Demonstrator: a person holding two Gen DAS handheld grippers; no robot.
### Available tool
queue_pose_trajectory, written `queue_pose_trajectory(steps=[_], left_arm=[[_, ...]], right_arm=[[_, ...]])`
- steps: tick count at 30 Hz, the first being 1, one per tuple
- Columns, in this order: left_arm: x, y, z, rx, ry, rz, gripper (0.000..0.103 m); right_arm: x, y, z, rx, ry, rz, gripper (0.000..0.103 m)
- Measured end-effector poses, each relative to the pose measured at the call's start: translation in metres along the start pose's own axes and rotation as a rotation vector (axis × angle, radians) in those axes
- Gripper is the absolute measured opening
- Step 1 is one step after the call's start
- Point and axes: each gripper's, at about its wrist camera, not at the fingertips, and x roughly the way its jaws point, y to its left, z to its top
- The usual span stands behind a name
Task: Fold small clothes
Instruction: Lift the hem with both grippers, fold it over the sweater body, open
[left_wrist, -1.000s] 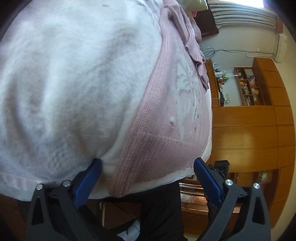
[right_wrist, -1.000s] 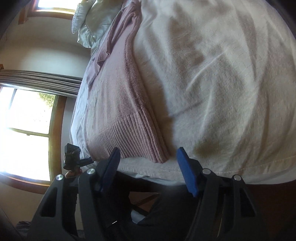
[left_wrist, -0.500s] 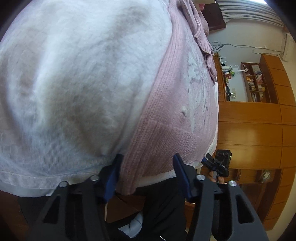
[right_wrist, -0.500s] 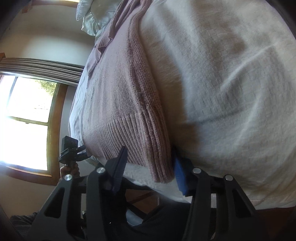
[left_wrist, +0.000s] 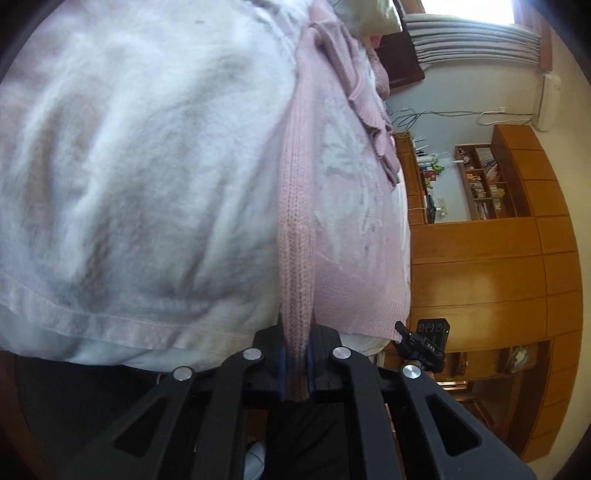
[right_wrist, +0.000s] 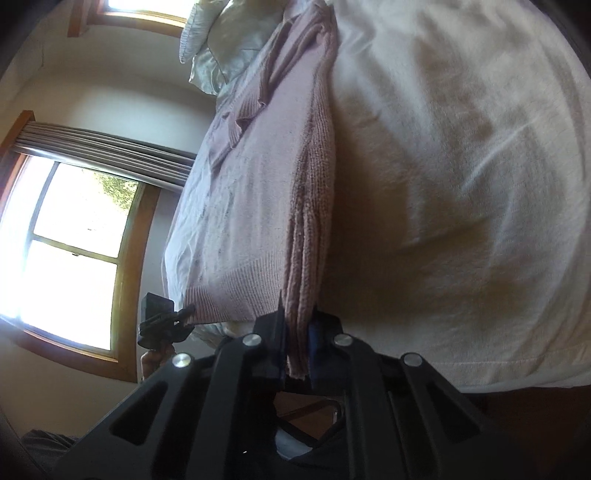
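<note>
A pink knitted sweater (left_wrist: 354, 206) lies spread on a white bedsheet (left_wrist: 140, 155), its ribbed hem at the near edge of the bed. My left gripper (left_wrist: 295, 363) is shut on one bottom corner of the sweater, the knit edge pinched between its blue pads. In the right wrist view the same sweater (right_wrist: 258, 177) runs away toward the pillows, and my right gripper (right_wrist: 297, 356) is shut on the other bottom corner. Each view shows the other gripper (left_wrist: 424, 341) at the far end of the hem (right_wrist: 159, 325).
Pale pillows (right_wrist: 221, 48) lie at the head of the bed beyond the sweater. Wooden cabinets and shelves (left_wrist: 491, 240) stand on one side, a bright window with a curtain (right_wrist: 70, 236) on the other. The white bedsheet (right_wrist: 461, 166) spreads wide beside the sweater.
Both grippers moved in on the sweater's hem corners and went from wide open to shut on them. The pinched edges now stand up as ridges.
</note>
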Motion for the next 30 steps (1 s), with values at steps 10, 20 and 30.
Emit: queue_pose_trajectory(steps=[10, 20, 30], left_arm=[[-0.021, -0.017, -0.022, 0.021, -0.056, -0.112, 0.007], [-0.05, -0.01, -0.072, -0.011, -0.082, -0.218, 0.007], [-0.071, -0.037, -0.104, -0.101, -0.094, -0.373, 0.006]], right_arm=[[-0.032, 0.033, -0.026, -0.029, -0.053, 0.055, 0.006], [-0.051, 0.024, -0.074, 0.059, -0.099, 0.12, 0.006], [-0.088, 0.054, -0.082, 0.072, -0.174, 0.21, 0.006]])
